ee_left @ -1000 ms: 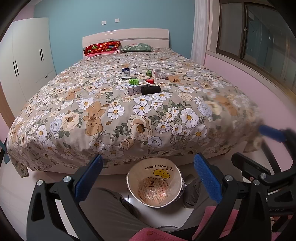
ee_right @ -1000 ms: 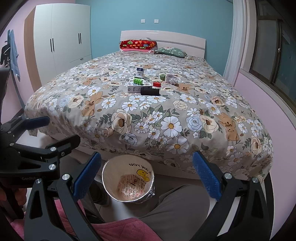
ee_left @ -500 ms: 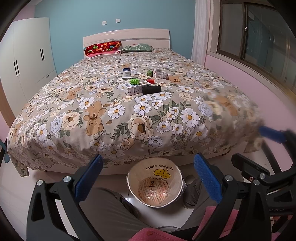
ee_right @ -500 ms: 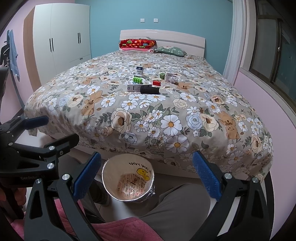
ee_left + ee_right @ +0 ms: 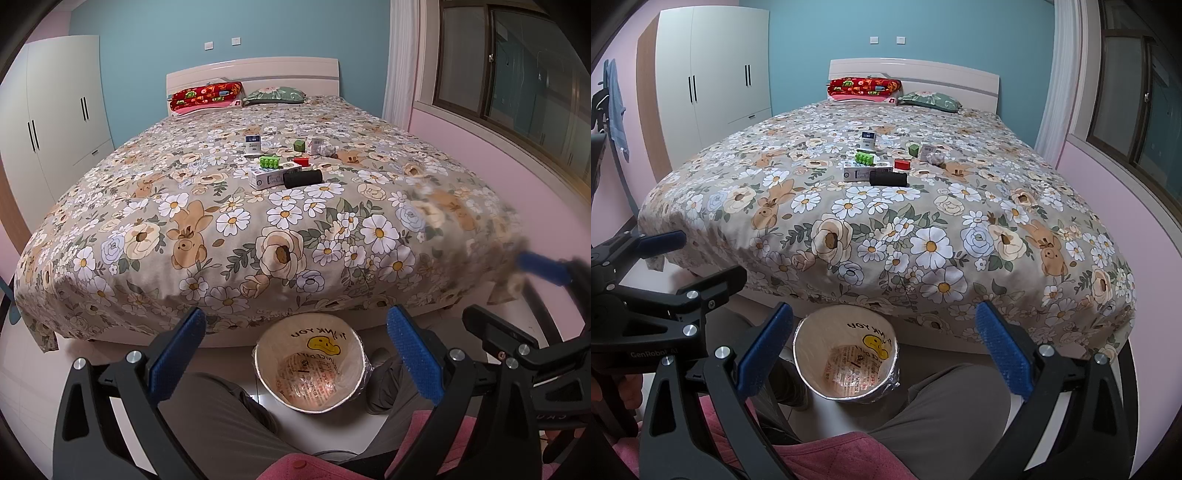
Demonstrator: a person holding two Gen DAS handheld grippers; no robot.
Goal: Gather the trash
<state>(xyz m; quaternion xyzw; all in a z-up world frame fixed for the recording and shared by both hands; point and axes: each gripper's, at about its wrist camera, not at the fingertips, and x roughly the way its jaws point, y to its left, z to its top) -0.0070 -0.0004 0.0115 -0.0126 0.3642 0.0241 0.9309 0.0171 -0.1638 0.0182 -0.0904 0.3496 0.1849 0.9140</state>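
A small bin [image 5: 312, 363] lined with a printed plastic bag stands on the floor at the foot of the bed; it also shows in the right wrist view [image 5: 846, 352]. Small items lie mid-bed: a black roll [image 5: 303, 178], a white box [image 5: 269, 176], a green brick [image 5: 269, 161], a red block [image 5: 301, 161], a green cube [image 5: 299, 145], a blue-white box [image 5: 253, 143] and a crumpled wrapper [image 5: 327, 150]. My left gripper [image 5: 295, 354] is open and empty above the bin. My right gripper [image 5: 882, 350] is open and empty beside it.
The floral bed [image 5: 221, 206] fills the room ahead. Pillows [image 5: 207, 94] lie at the headboard. A white wardrobe [image 5: 51, 110] stands on the left, a window [image 5: 517, 66] and pink wall on the right. The person's legs [image 5: 953, 402] flank the bin.
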